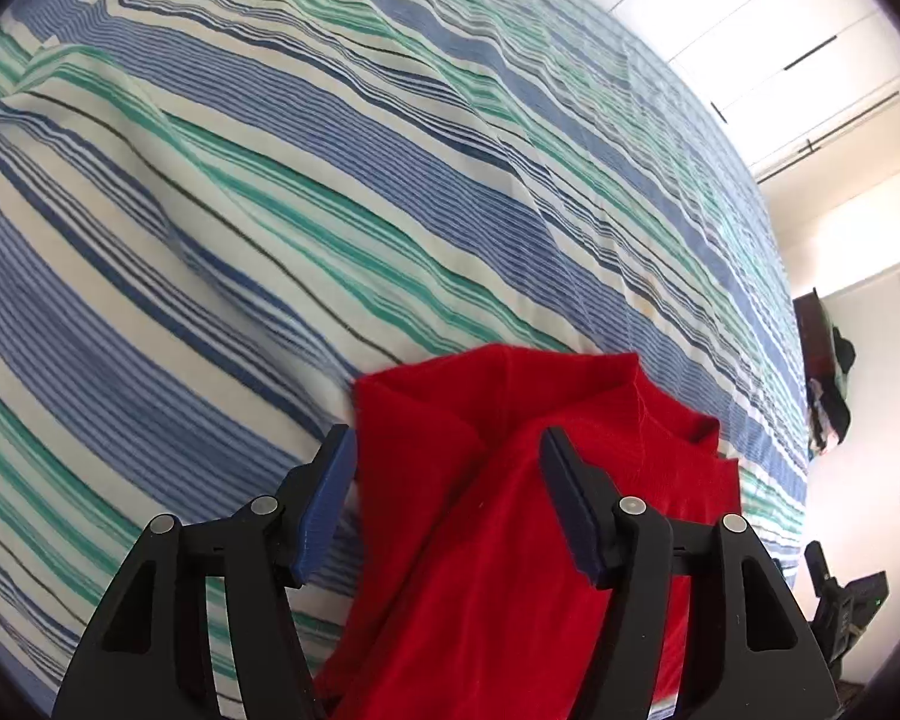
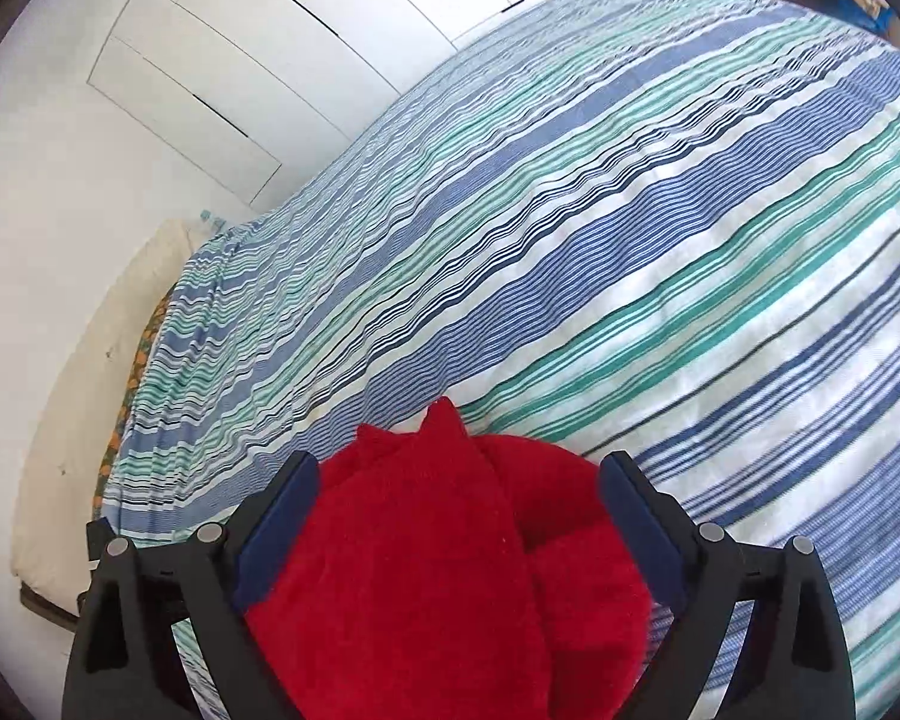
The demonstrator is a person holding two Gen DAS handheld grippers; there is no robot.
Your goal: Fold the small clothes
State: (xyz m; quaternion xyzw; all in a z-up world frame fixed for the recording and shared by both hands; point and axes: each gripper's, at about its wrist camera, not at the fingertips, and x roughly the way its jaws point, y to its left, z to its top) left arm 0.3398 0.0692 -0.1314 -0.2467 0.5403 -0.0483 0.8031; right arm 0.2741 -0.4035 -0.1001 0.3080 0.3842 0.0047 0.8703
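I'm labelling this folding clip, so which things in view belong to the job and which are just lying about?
Belongs to the job:
- red garment, bunched on the bed
- left gripper, jaws open around it
- right gripper, jaws open around it
- striped bedspread, the work surface

Just lying about:
- white wardrobe doors
- dark clothes pile beyond the bed
- cream pillow at the bed's edge

The left gripper (image 1: pixel 444 450) is pointing steeply downward, its blue-padded jaws standing apart and pressing on nothing; the right gripper (image 2: pixel 459 474) is tilting downward too, jaws spread wide.
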